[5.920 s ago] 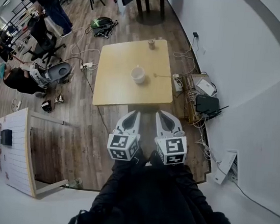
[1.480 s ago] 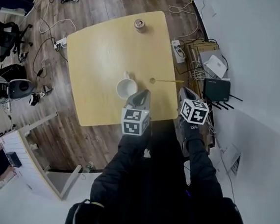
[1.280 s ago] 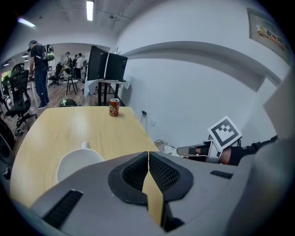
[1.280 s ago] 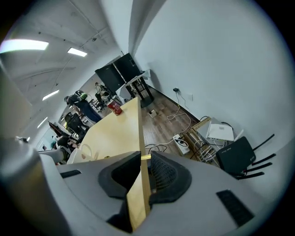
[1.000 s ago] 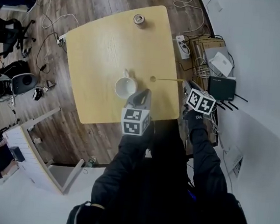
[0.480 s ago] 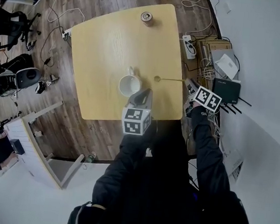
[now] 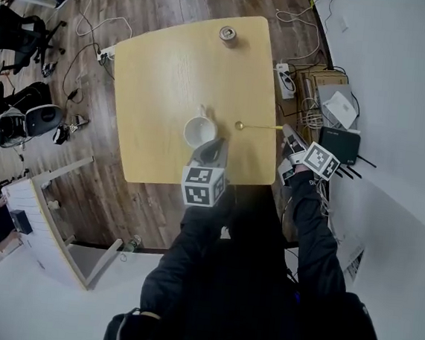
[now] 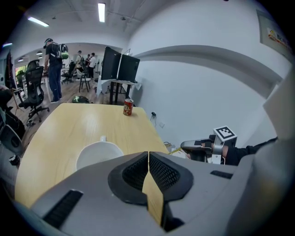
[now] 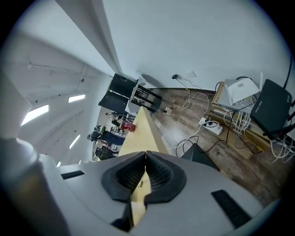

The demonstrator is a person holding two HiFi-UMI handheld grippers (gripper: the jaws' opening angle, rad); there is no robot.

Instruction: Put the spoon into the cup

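A white cup [image 7: 199, 131] stands near the middle of the wooden table [image 7: 169, 72]; it also shows just ahead in the left gripper view [image 8: 97, 154]. A thin gold spoon [image 7: 258, 126] lies to the cup's right, bowl toward the cup and handle reaching the table's right edge. My right gripper [image 7: 286, 134] is at that edge, shut on the end of the handle [image 8: 177, 151]; its jaws [image 9: 145, 156] meet in its own view. Just in front of the cup, my left gripper [image 7: 213, 151] is shut with nothing in it [image 8: 148, 156].
A drinks can [image 7: 228, 34] stands at the table's far edge [image 8: 127, 107]. Right of the table, on the floor, lie a power strip [image 7: 286, 77], cables, a white box [image 7: 341, 109] and a black router [image 7: 342, 146]. Chairs and people are at the far left.
My right gripper has swung in along the table's right edge and rolled, and its tips now sit at the spoon handle's end. The left gripper has stayed by the cup.
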